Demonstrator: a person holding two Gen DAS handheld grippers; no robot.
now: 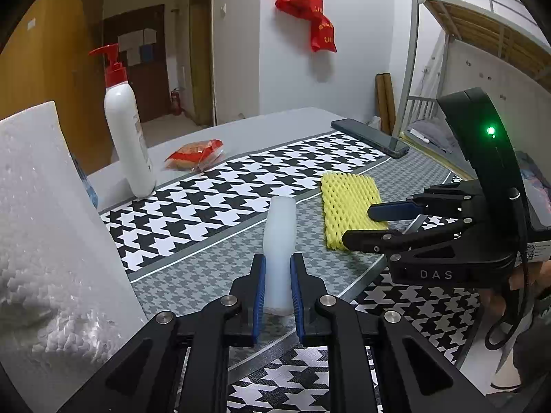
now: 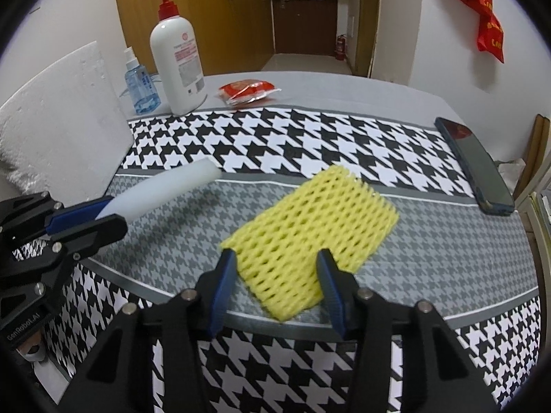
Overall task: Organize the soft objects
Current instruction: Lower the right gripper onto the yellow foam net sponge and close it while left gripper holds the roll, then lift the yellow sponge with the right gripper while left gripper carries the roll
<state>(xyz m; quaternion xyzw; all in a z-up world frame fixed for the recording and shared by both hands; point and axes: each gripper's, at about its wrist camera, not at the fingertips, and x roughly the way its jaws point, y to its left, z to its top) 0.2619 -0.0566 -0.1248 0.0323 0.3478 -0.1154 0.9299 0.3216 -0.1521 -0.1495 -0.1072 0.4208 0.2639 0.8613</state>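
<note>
A white foam tube [image 1: 279,237] sticks out forward from my left gripper [image 1: 278,287], whose blue pads are shut on its near end. The tube [image 2: 165,192] hangs above the grey houndstooth cloth [image 2: 447,241]. A yellow foam net [image 2: 310,227] lies flat on that cloth. My right gripper [image 2: 275,258] points down onto its near end. The left pad touches the net's near-left corner and the right pad rests on the mesh, with netting filling the gap between them. From the left wrist, the right gripper [image 1: 358,227] reaches over the net's [image 1: 346,203] near right corner.
A white foam block [image 1: 44,227] stands at the left. Behind it are a blue spray bottle [image 2: 139,86] and a white pump bottle [image 2: 179,62]. A red snack packet [image 2: 246,91] lies at the back, a dark phone [image 2: 475,168] at the right table edge. A hand [image 1: 527,282] holds the right gripper.
</note>
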